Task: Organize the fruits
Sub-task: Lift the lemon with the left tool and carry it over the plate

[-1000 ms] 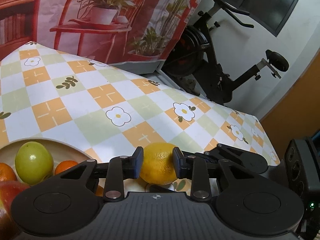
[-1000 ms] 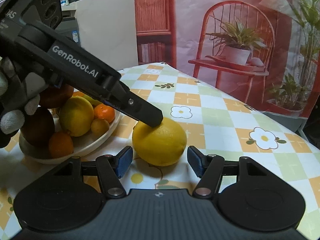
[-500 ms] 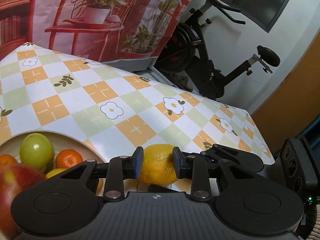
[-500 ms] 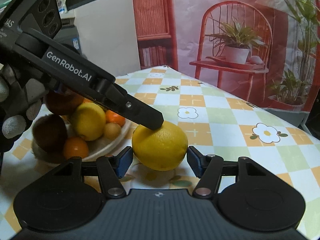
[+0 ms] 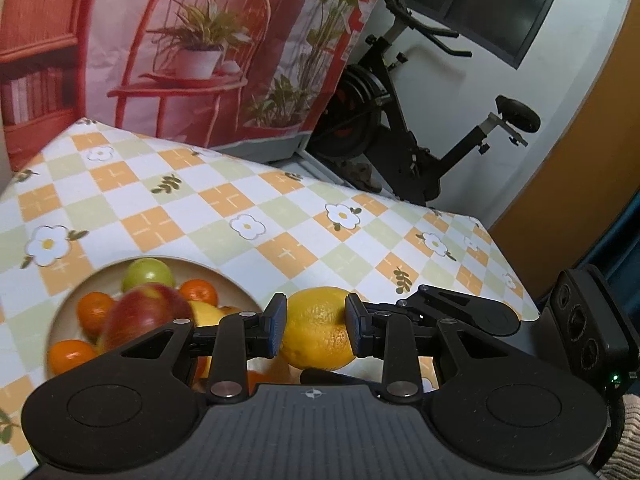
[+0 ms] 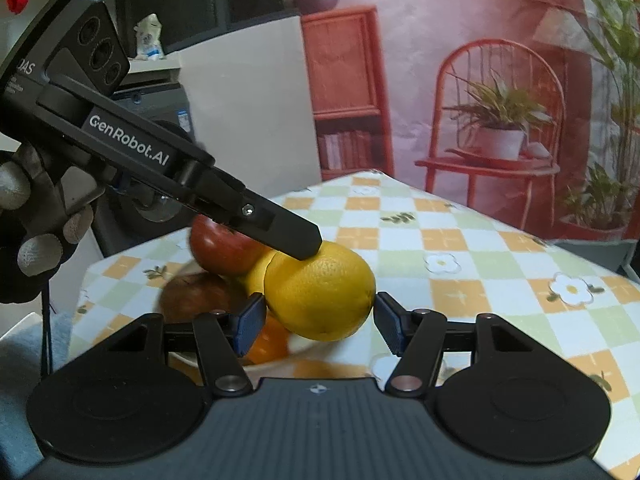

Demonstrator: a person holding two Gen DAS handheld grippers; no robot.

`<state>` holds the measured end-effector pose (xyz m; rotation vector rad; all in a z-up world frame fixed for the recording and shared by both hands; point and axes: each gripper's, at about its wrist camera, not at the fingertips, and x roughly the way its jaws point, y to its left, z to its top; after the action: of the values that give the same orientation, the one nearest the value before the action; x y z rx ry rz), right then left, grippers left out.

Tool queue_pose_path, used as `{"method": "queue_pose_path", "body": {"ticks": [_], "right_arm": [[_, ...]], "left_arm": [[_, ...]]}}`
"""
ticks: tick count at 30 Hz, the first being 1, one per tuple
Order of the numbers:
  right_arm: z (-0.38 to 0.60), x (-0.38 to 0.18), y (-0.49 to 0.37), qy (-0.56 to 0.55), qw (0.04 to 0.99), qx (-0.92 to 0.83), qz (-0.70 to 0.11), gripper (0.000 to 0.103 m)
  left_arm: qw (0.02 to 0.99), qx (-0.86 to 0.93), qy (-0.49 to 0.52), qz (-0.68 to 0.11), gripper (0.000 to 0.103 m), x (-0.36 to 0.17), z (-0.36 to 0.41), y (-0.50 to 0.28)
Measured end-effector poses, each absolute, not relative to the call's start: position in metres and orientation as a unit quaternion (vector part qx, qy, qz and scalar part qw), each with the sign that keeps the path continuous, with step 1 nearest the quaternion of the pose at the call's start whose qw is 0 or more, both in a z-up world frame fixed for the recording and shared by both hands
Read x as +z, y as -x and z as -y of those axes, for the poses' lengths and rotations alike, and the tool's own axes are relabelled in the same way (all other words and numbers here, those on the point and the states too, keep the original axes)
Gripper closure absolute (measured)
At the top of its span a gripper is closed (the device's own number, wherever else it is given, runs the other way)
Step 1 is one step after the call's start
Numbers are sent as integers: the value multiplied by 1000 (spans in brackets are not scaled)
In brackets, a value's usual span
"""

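Two grippers bear on one yellow citrus fruit, a large lemon (image 5: 318, 330) by its look. The left gripper (image 5: 316, 326) has its blue-faced pads pressed against both sides of the fruit, jaws narrowly set and closed on it. The right gripper (image 6: 320, 322) brackets the same lemon (image 6: 320, 292) from another side; its jaws stand about half open, the right pad at the skin, the left pad apparently just touching. Whether this pair presses or merely flanks the fruit cannot be told from the right wrist view.

The lemon appears raised off the tablecloth (image 5: 224, 216), a checked orange, green and white cloth with flower prints. It sits just beside and partly over the rim of a cream fruit bowl (image 5: 224, 276). The bowl holds a red apple (image 5: 144, 316), a green fruit (image 5: 148, 274), several small oranges (image 5: 94, 312) and another yellow fruit (image 6: 256, 276). A darker brown-red fruit (image 6: 196, 298) lies at the near side of the bowl in the right wrist view, blurred.

A gloved hand (image 6: 28, 216) carries the left gripper. An exercise bike (image 5: 404, 136) stands beyond the table, next to a printed backdrop (image 5: 200, 52) showing a red chair and potted plants.
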<state>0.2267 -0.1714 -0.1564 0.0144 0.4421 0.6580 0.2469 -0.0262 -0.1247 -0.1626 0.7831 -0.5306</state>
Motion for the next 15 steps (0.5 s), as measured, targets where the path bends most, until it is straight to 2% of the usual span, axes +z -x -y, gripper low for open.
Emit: {"method": "queue_pose_path", "body": {"ticks": [15], "right_arm": [[134,-141,-219,10,918,335,-213,41]], "left_arm": [[896,-243,88,-361,69,-115,-2,-230]]}}
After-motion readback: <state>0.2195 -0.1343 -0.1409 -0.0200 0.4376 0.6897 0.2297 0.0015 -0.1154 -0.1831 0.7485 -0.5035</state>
